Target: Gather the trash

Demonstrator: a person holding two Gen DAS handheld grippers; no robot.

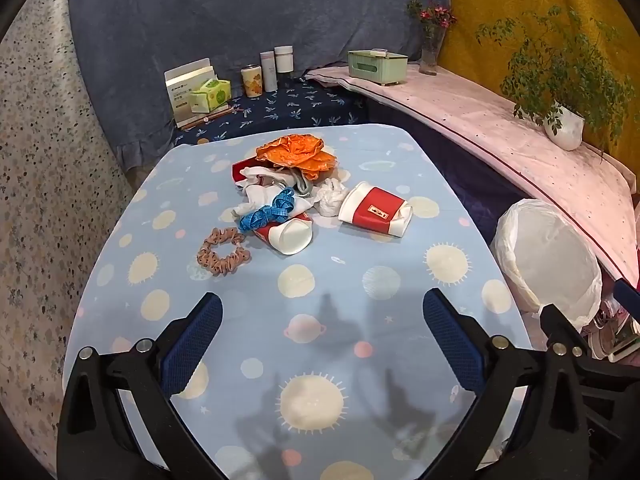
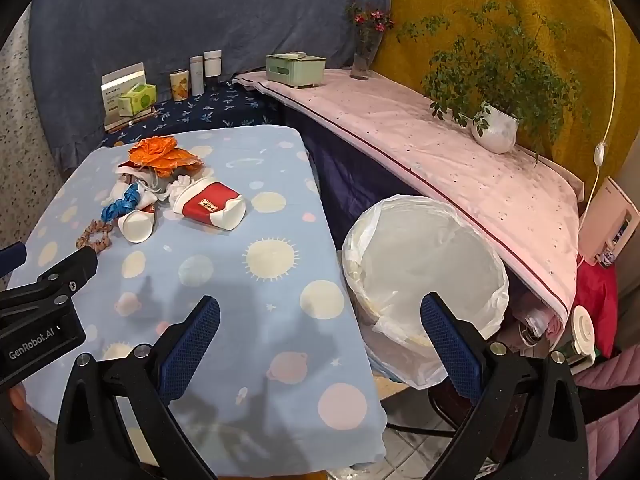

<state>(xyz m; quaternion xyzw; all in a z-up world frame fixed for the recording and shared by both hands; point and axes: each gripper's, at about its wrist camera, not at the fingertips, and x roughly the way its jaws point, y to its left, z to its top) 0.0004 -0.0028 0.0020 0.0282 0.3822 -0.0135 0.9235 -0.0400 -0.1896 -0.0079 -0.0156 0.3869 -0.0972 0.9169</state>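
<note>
A pile lies mid-table on the blue planet-print cloth (image 1: pixel 320 312): a crushed red-and-white paper cup (image 1: pixel 376 210), a second paper cup (image 1: pixel 290 234) on its side, a crumpled white tissue (image 1: pixel 330 196), an orange crumpled wrapper (image 1: pixel 298 154), a blue tape measure (image 1: pixel 268 212) and a brown scrunchie (image 1: pixel 222 256). The pile also shows in the right wrist view, with the crushed cup (image 2: pixel 210 204). A white-lined trash bin (image 2: pixel 424 268) stands right of the table. My left gripper (image 1: pixel 322 336) is open and empty over the near table. My right gripper (image 2: pixel 320 338) is open and empty over the table's right edge.
A pink-covered shelf (image 2: pixel 420 148) runs along the right with a potted plant (image 2: pixel 494 128), a flower vase (image 2: pixel 366 56) and a green box (image 2: pixel 296 68). Tissue packs and bottles (image 1: pixel 270 70) stand at the back. The left gripper's body (image 2: pixel 44 300) shows at left.
</note>
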